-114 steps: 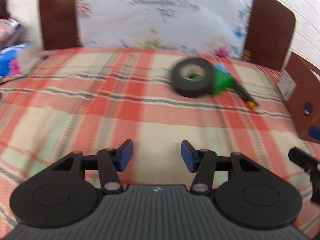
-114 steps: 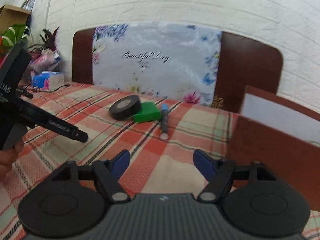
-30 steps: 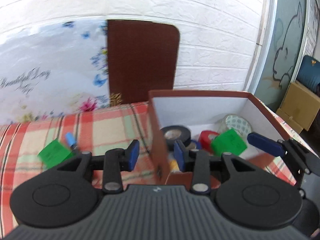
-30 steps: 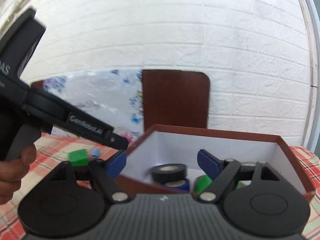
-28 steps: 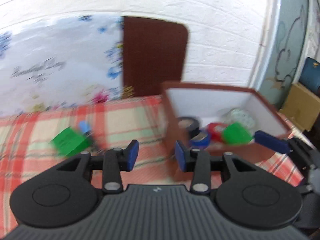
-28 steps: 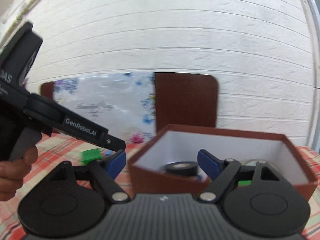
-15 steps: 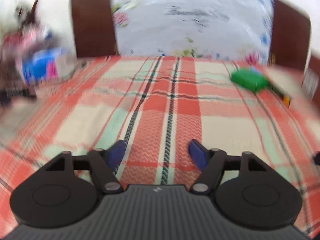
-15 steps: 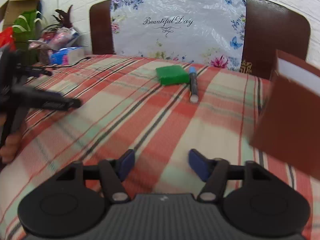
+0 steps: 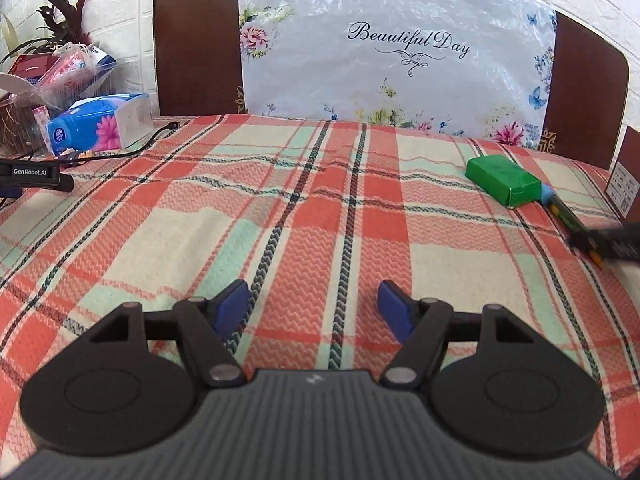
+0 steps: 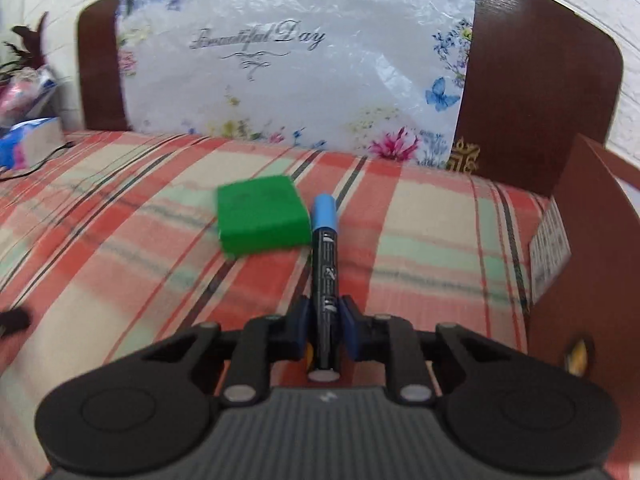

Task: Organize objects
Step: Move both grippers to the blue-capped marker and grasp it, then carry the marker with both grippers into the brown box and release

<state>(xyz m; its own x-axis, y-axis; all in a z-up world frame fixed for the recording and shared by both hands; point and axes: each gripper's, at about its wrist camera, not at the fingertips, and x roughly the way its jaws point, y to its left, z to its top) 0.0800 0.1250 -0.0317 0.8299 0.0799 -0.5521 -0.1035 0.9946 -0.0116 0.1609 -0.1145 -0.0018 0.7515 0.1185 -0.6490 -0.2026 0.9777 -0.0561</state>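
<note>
A black marker with a blue cap (image 10: 325, 272) lies on the plaid cloth, and my right gripper (image 10: 324, 320) is shut on its barrel. A green box (image 10: 262, 220) rests just left of the marker's cap. In the left wrist view the green box (image 9: 506, 179) sits at the far right with the marker (image 9: 564, 214) beside it, where the right gripper's finger shows blurred. My left gripper (image 9: 314, 306) is open and empty low over the cloth's middle.
The brown cardboard box (image 10: 592, 264) stands at the right edge. A headboard with a floral plastic cover (image 9: 396, 48) runs along the back. A tissue pack (image 9: 100, 124), bags and a black cable (image 9: 132, 152) lie at the far left.
My right gripper moved forward to the marker and shut on it. My left gripper swung from the brown box back over the cloth, opened wider and settled.
</note>
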